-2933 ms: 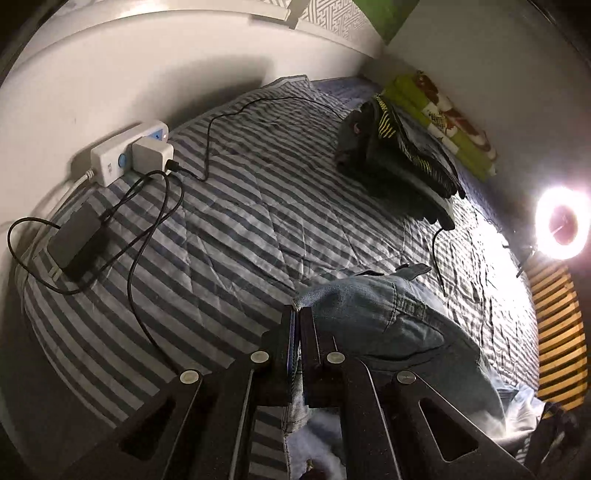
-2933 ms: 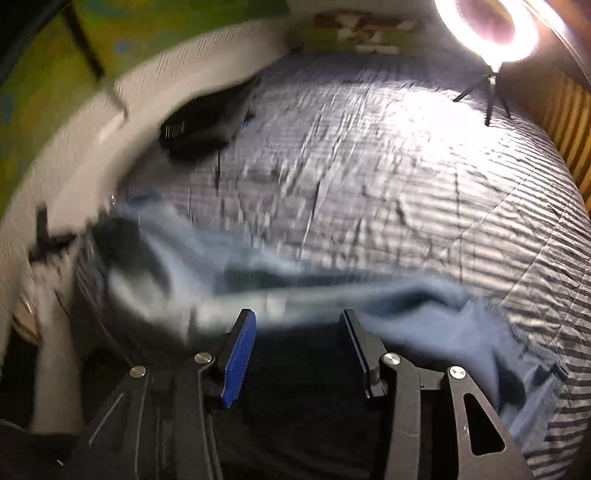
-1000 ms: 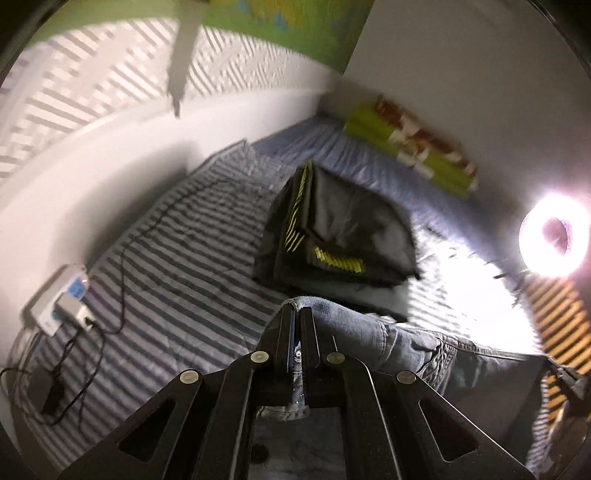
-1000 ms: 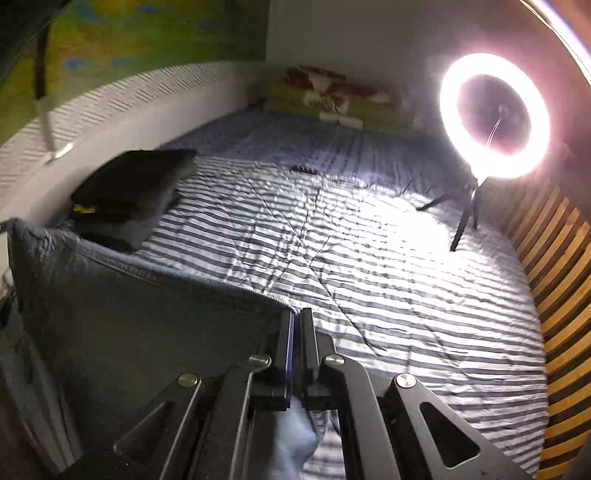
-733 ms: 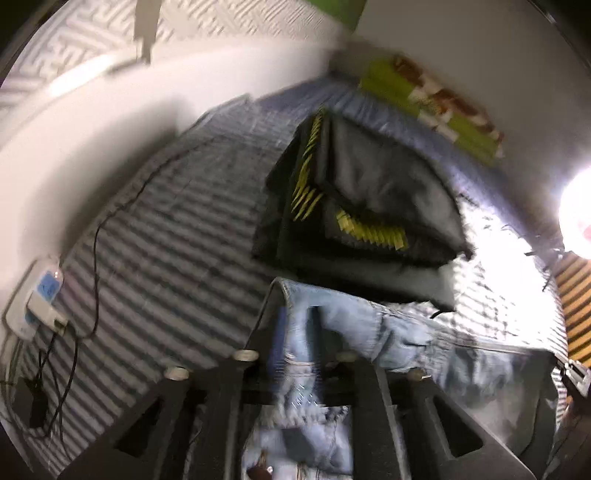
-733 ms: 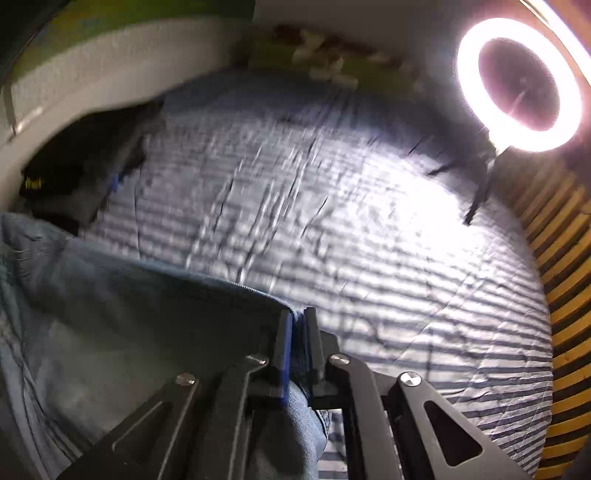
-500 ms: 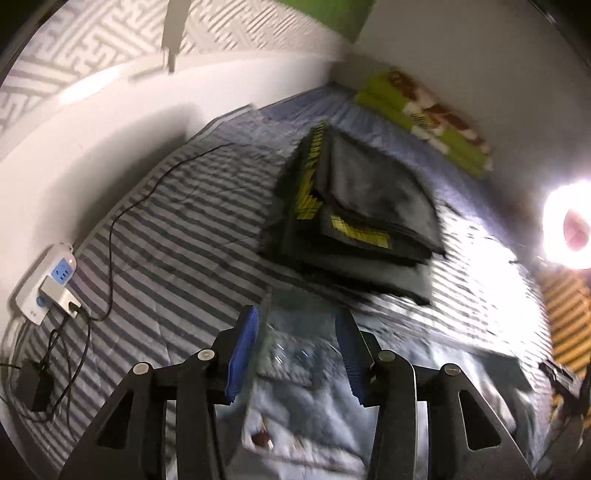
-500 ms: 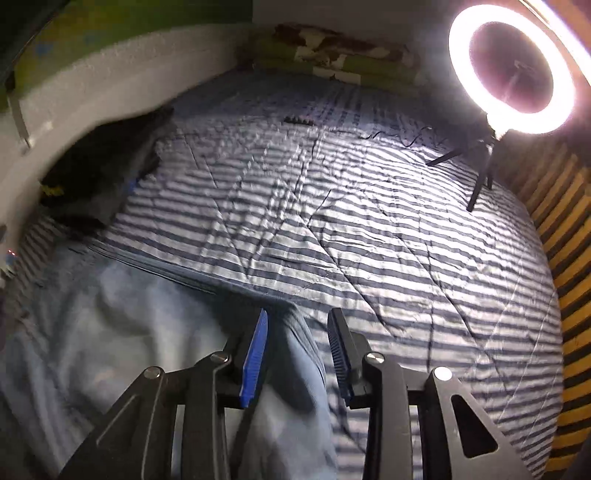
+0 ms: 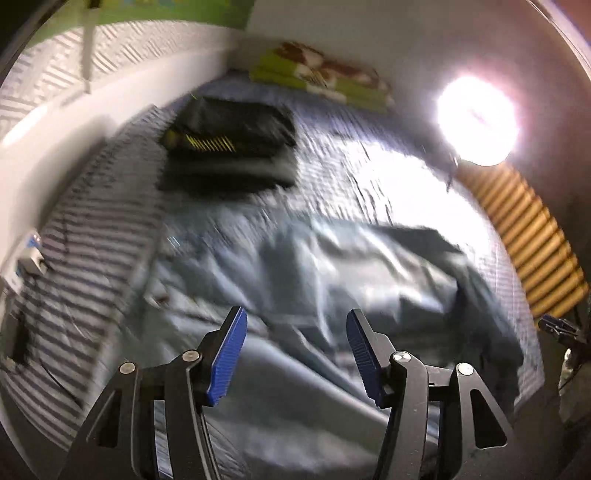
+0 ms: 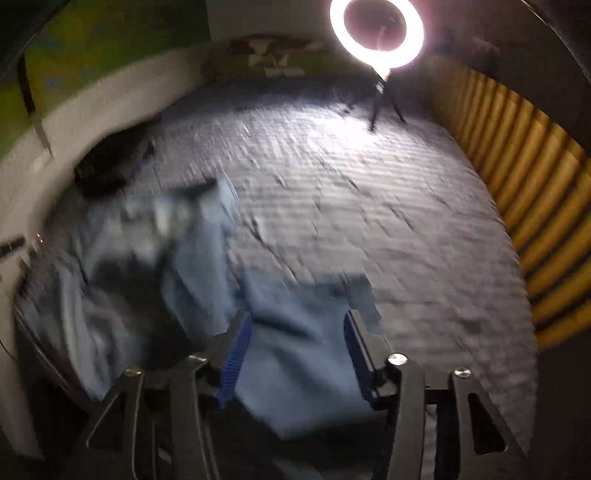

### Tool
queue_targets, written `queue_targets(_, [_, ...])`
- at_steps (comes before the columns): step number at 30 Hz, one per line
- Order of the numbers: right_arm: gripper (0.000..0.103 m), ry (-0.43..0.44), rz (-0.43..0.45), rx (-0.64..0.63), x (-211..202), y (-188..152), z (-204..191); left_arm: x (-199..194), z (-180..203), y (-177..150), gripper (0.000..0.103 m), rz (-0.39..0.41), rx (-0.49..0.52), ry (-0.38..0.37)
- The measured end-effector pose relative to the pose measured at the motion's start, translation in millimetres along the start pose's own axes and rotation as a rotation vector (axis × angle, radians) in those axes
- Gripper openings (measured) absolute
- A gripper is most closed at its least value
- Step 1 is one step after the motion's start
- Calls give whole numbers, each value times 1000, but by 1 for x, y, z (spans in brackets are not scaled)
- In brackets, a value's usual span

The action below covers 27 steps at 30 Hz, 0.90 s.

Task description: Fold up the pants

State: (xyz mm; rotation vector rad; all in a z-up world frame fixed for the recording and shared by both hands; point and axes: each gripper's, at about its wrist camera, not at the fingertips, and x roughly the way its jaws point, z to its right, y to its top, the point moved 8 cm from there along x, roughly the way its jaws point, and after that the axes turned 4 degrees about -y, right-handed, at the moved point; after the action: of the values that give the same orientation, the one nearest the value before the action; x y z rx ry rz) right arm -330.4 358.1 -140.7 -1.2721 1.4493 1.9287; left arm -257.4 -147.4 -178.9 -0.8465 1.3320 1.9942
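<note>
Light blue jeans lie spread and rumpled on the striped bed cover. My left gripper hovers over them, its blue-padded jaws opening wide, with denim below the gap but nothing pinched. In the right wrist view the same jeans lie on the striped bed cover, reaching from the left side to under my right gripper. Its jaws are opening too, and the cloth lies below them, free of the pads. Both views are blurred by motion.
A stack of folded dark garments with yellow markings lies beyond the jeans, also seen as dark garments. A lit ring light stands on a tripod at the far end. A power strip sits by the white wall at left. Yellow slats border the right.
Both grippers were shut on the jeans a second ago. They have let go and opened, the jeans have dropped flat onto the bed, and both hands have swept back over them.
</note>
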Motion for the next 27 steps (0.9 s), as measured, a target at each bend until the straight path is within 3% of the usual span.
queue_targets(3, [50,-26,-58,46,13,-37,22,26,20,-35,60,-84,14,-2])
queue_targets(6, [51,-46,-84,123,35,-45,53,55,27,-67,60,-153,37,51])
queue_targets(8, [57,-23,-110,183,59,-37,72,69,29,-81,60,-183,39,76])
queue_targets(12, [58,-37,-141,209,116,-14,92,87,28,-94,60,-223,50,111])
queue_targets(15, [62,-10,-204,199,159,-5,86,96,27,-97,60,-242,41,123])
queue_targets(17, [66,-32,-167,149,166,3,73,100,27,-95,60,-243,34,128])
queue_targets(19, [55,-8,-156,94,168,5,56,102,27,-91,60,-241,30,132])
queue_targets(20, [33,-21,-136,49,165,5,48,106,27,-90,60,-241,31,132])
queue_targets(21, [18,-20,-125,10,162,6,42,108,28,-88,60,-241,32,132])
queue_targets(24, [10,-47,-100,-27,144,11,40,113,30,-84,60,-241,41,132])
queue_targets(27, [10,-146,52,-16,95,50,73,114,30,-79,60,-233,28,123])
